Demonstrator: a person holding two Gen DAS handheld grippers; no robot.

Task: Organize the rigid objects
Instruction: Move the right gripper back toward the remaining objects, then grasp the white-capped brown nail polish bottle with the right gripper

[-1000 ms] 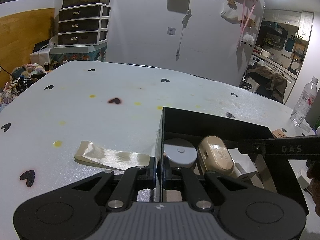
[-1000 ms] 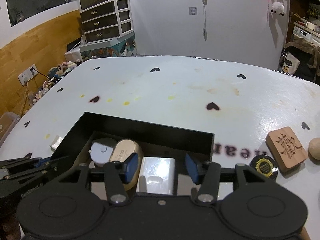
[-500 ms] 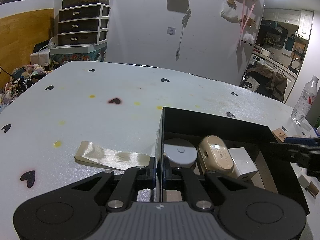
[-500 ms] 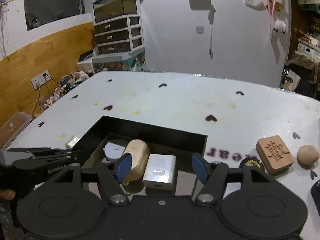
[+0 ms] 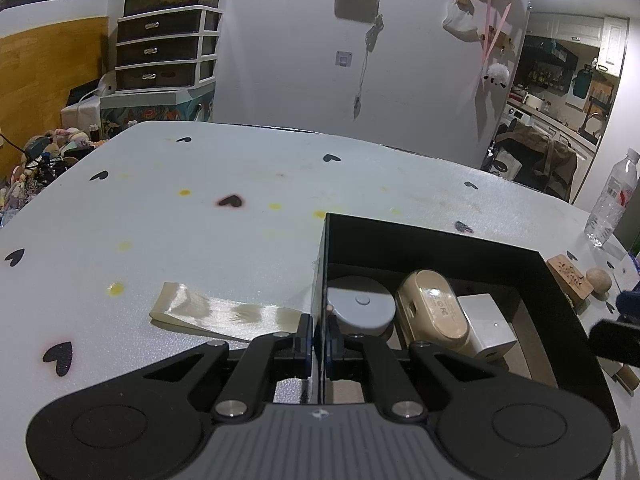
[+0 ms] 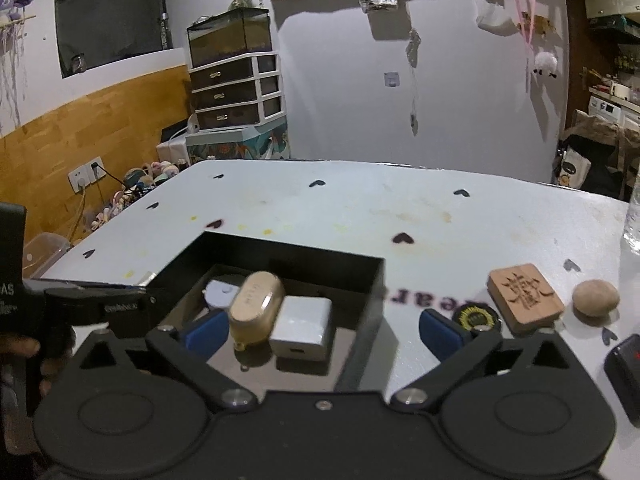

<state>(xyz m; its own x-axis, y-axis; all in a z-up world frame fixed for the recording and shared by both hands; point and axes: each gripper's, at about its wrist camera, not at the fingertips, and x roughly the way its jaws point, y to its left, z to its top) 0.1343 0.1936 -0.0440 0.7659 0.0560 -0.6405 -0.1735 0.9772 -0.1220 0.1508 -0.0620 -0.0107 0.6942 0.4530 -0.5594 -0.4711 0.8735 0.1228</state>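
While the left gripper (image 5: 319,334) clamps the box (image 5: 440,246) wall, the empty, spread right gripper (image 6: 320,330) could snag that wall and tip it.

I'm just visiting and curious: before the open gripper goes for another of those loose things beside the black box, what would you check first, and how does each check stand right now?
1. Right gripper open and holding nothing: ok.
2. Left gripper clamped on the black box wall to steady it: ok.
3. Room left in the box beside the white cube, tan case and grey disc: ok, bare floor shows near the front.
4. Loose items within sight: ok; carved wooden block, wooden ball and black-and-gold disc lie right of the box.
5. Right gripper lined up over one of them: not ok, it straddles the box's right wall.
6. Gap under the disc for a finger: cannot tell.
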